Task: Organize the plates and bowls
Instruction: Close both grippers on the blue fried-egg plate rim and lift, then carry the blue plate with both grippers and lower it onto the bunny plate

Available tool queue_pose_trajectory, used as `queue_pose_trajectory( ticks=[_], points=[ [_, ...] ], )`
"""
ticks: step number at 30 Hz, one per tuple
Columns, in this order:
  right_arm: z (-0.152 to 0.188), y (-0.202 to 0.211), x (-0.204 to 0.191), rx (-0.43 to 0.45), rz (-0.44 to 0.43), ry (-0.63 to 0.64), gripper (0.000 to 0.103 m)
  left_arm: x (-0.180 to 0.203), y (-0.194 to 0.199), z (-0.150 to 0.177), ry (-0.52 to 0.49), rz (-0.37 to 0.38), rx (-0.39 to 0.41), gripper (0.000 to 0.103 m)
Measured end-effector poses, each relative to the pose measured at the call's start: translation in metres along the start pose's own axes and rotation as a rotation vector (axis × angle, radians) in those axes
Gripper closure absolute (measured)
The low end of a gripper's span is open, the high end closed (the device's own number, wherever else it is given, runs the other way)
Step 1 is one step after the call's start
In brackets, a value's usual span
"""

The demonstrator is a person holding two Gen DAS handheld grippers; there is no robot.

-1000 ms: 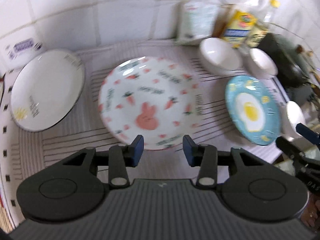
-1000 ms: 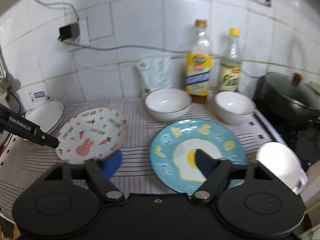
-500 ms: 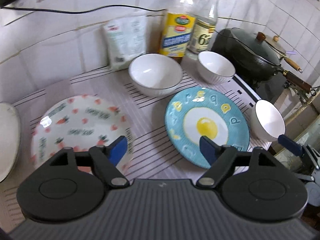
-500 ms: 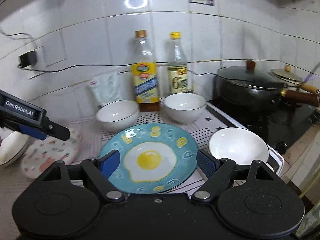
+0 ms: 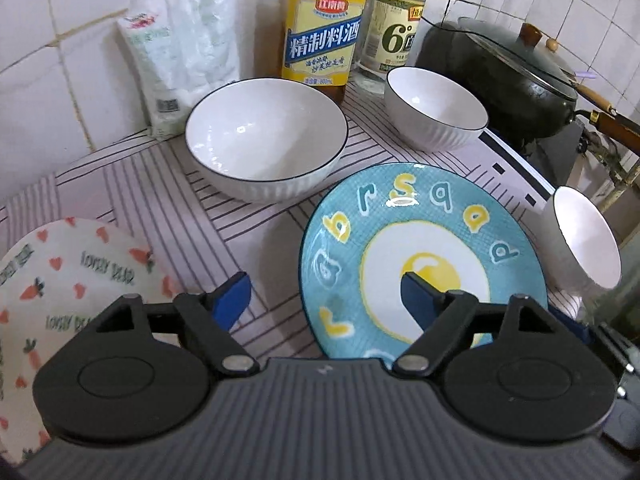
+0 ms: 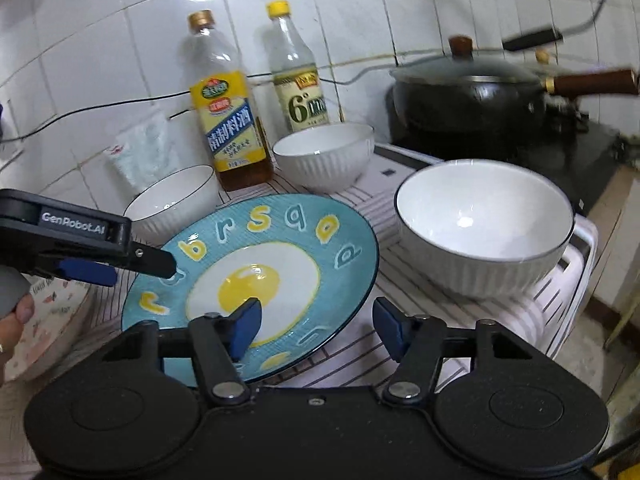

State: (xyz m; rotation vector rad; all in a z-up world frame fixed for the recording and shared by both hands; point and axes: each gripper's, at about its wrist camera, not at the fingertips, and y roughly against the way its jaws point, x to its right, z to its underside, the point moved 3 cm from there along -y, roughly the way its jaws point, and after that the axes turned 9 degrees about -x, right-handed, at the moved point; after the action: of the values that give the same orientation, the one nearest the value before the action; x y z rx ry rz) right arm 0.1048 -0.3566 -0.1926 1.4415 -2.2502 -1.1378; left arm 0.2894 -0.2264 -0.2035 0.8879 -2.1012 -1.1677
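Observation:
A blue plate with a fried-egg print (image 5: 424, 248) (image 6: 256, 264) lies flat on the striped cloth. My left gripper (image 5: 326, 294) hangs low over its left rim, one finger over the plate and one over the cloth, jaws closing without touching it. From the near side my right gripper (image 6: 318, 322) straddles the plate's right rim, jaws closing, pads apart from it. The left gripper's black finger (image 6: 152, 258) reaches over the plate's left edge. A carrot-print plate (image 5: 60, 280) (image 6: 52, 320) lies to the left. Three white bowls (image 5: 266, 136) (image 5: 436, 108) (image 6: 484, 224) stand around.
Two bottles (image 6: 230, 120) (image 6: 298, 84) and a white bag (image 5: 184, 40) stand against the tiled wall. A black lidded pot (image 6: 468, 92) with a wooden handle sits on the stove at the right. The counter edge drops off at the right, beside the nearest bowl.
The left gripper swung right from the carrot-print plate to the blue plate, sank, and its jaws spread wider. The right gripper came down close to the blue plate and its jaws narrowed.

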Motion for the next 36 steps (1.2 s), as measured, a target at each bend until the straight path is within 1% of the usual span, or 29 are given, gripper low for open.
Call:
queue_pose_trajectory(
  ticks=[1,2,3,4,6,7,9,10,12,13,17,19,20,25,26,27,28,29,30,31,33,36],
  points=[
    [-0.001,-0.002,0.000,-0.005,-0.007,-0.009,0.044,0.000,-0.002,-0.003,-0.003,0.006,-0.005,0.031],
    [0.000,-0.003,0.001,-0.008,-0.014,-0.014,0.048,0.000,-0.005,-0.005,-0.011,0.006,-0.008,0.041],
    [0.000,-0.004,0.001,-0.014,-0.020,-0.017,0.049,0.000,-0.007,-0.007,-0.023,-0.009,-0.012,0.051],
    [-0.001,-0.005,0.000,-0.015,-0.019,-0.021,0.050,0.000,-0.010,-0.008,-0.043,-0.030,-0.013,0.054],
    [-0.003,-0.006,0.001,-0.021,-0.013,-0.036,0.051,-0.002,-0.013,-0.011,-0.068,-0.052,-0.012,0.071],
    [-0.004,-0.007,0.001,-0.028,-0.014,-0.046,0.052,-0.005,-0.015,-0.011,-0.063,-0.051,-0.024,0.074],
    [-0.007,-0.008,0.004,-0.047,-0.014,-0.072,0.059,-0.010,-0.018,-0.011,-0.035,0.009,-0.049,0.084],
    [-0.008,-0.009,0.006,-0.058,-0.018,-0.092,0.063,-0.011,-0.018,-0.011,-0.021,0.035,-0.058,0.087],
    [-0.009,-0.013,0.011,-0.087,-0.014,-0.129,0.078,-0.013,-0.019,-0.010,0.001,0.053,-0.066,0.087],
    [-0.009,-0.013,0.012,-0.086,-0.006,-0.140,0.078,-0.013,-0.019,-0.011,0.006,0.056,-0.068,0.087],
    [-0.010,-0.013,0.015,-0.100,-0.018,-0.173,0.079,-0.015,-0.022,-0.011,0.046,0.084,-0.079,0.085],
    [-0.010,-0.013,0.014,-0.103,-0.017,-0.172,0.079,-0.017,-0.025,-0.011,0.082,0.113,-0.103,0.083],
    [-0.010,-0.013,0.014,-0.105,-0.019,-0.178,0.079,-0.016,-0.026,-0.012,0.079,0.114,-0.113,0.082],
    [-0.011,-0.016,0.017,-0.102,-0.037,-0.196,0.079,-0.010,-0.028,-0.016,0.051,0.100,-0.150,0.080],
    [-0.011,-0.016,0.018,-0.101,-0.038,-0.201,0.080,-0.008,-0.028,-0.016,0.034,0.097,-0.150,0.080],
    [-0.010,-0.015,0.019,-0.098,-0.037,-0.221,0.083,-0.006,-0.027,-0.016,0.012,0.088,-0.145,0.080],
    [-0.010,-0.015,0.019,-0.100,-0.033,-0.255,0.083,-0.002,-0.026,-0.014,-0.018,0.073,-0.138,0.080],
    [-0.012,-0.015,0.019,-0.117,-0.027,-0.286,0.083,0.003,-0.024,-0.012,-0.058,0.060,-0.131,0.079],
    [-0.014,-0.014,0.018,-0.140,-0.022,-0.283,0.083,0.005,-0.022,-0.011,-0.085,0.059,-0.127,0.079],
    [-0.016,-0.013,0.019,-0.150,-0.028,-0.274,0.083,0.005,-0.019,-0.010,-0.091,0.072,-0.131,0.080],
    [-0.019,-0.009,0.022,-0.146,-0.056,-0.263,0.084,0.004,-0.014,-0.010,-0.080,0.100,-0.142,0.080],
    [-0.022,-0.006,0.021,-0.166,-0.061,-0.218,0.083,0.009,-0.009,-0.005,-0.083,0.086,-0.138,0.080]
  ],
)
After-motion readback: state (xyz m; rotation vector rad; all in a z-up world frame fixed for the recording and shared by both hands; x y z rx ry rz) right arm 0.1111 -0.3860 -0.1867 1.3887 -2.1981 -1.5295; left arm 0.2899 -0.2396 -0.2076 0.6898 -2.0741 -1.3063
